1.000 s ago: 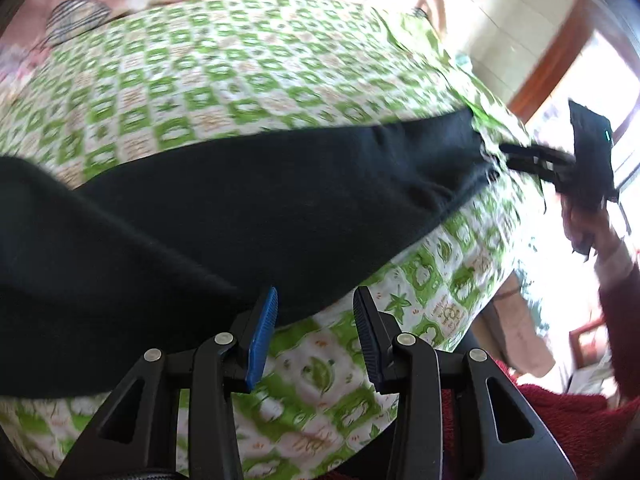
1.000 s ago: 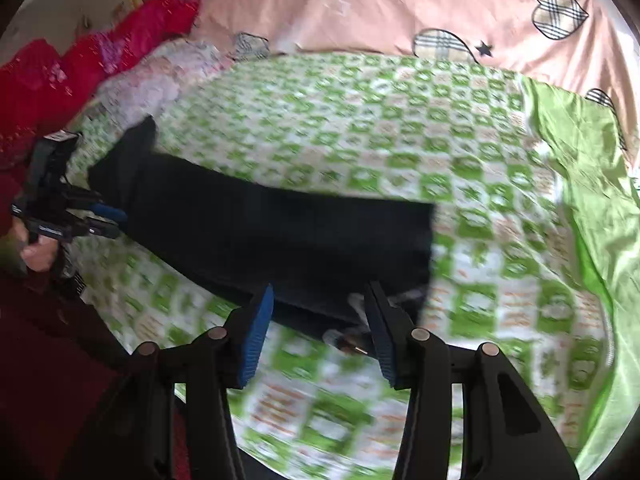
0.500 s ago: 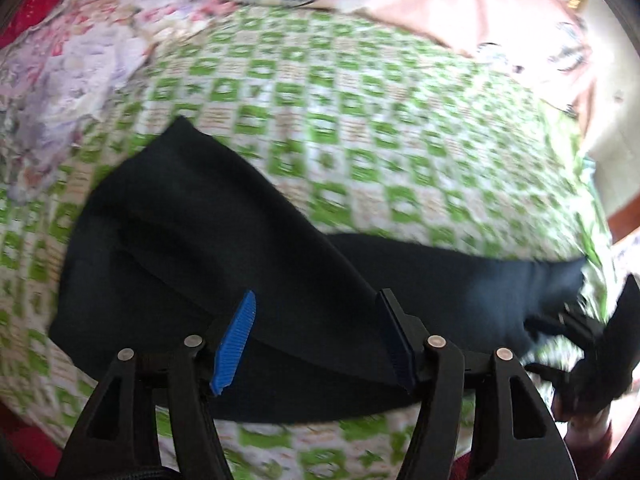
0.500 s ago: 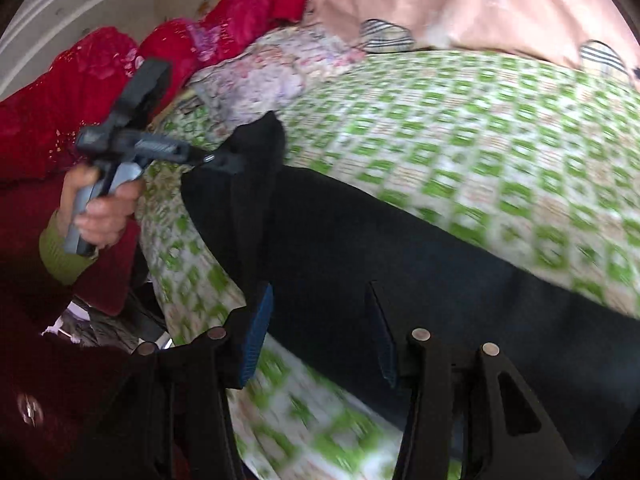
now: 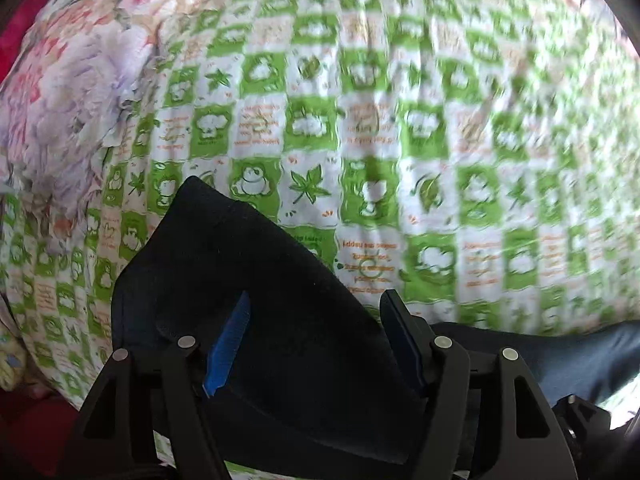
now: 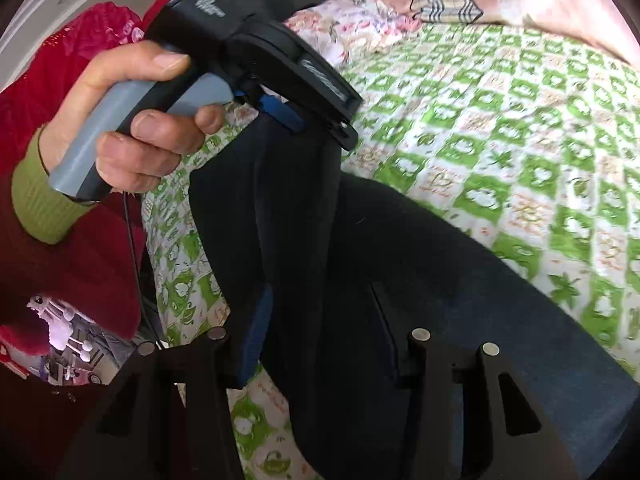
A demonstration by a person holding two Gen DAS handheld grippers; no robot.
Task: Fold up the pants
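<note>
The black pants [image 5: 256, 320] lie on a green-and-white checked bed sheet [image 5: 400, 140]. In the left wrist view my left gripper [image 5: 316, 336] hovers open over the pants' waist end, fingers apart on either side of the cloth. In the right wrist view the pants [image 6: 400, 280] run from lower right up to the left gripper [image 6: 280, 92], which a hand holds right above the raised end. My right gripper [image 6: 320, 320] is open, its fingers spread over the middle of the pants.
A floral quilt [image 5: 80, 80] lies bunched at the left of the bed. A pink cover with plaid hearts [image 6: 448, 0] lies at the far side. The bed's near edge [image 6: 168, 280] borders the person's red sleeve.
Both grippers have moved toward the pants' left end. The left gripper now sits close over the waist end. The right gripper swung left along the pants.
</note>
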